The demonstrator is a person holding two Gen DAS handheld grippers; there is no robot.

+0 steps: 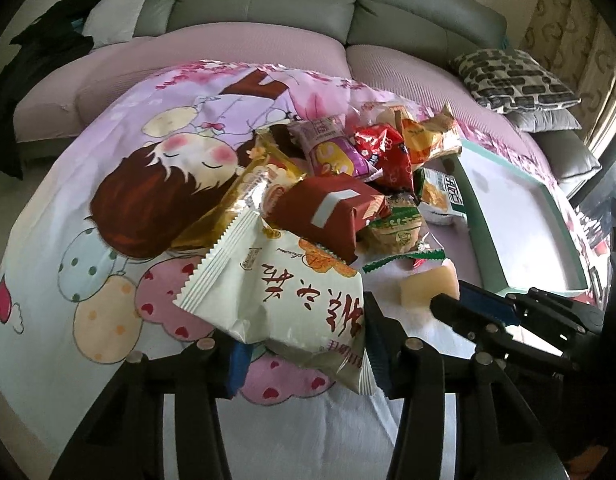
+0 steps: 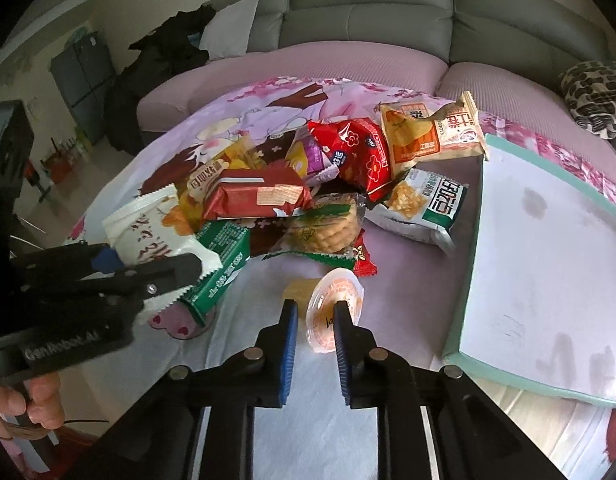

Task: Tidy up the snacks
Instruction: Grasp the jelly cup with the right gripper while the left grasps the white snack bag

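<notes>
The left gripper [image 1: 304, 356] is pinching the white snack packet [image 1: 284, 292]; the right gripper [image 2: 316, 336] is clamping the jelly cup [image 2: 335, 312], so lifting slowly toward the tray [image 2: 548, 392] beside it seems wise

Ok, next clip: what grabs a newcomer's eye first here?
The heap of bright snack packets piled mid-cloth, beside an empty teal-rimmed tray on the right. Then both claws already gripping: the left claw holds a white packet, the right claw a small jelly cup.

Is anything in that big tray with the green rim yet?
Empty: the tray shows only its bare, smudged white floor; the snacks lie beside it.
</notes>
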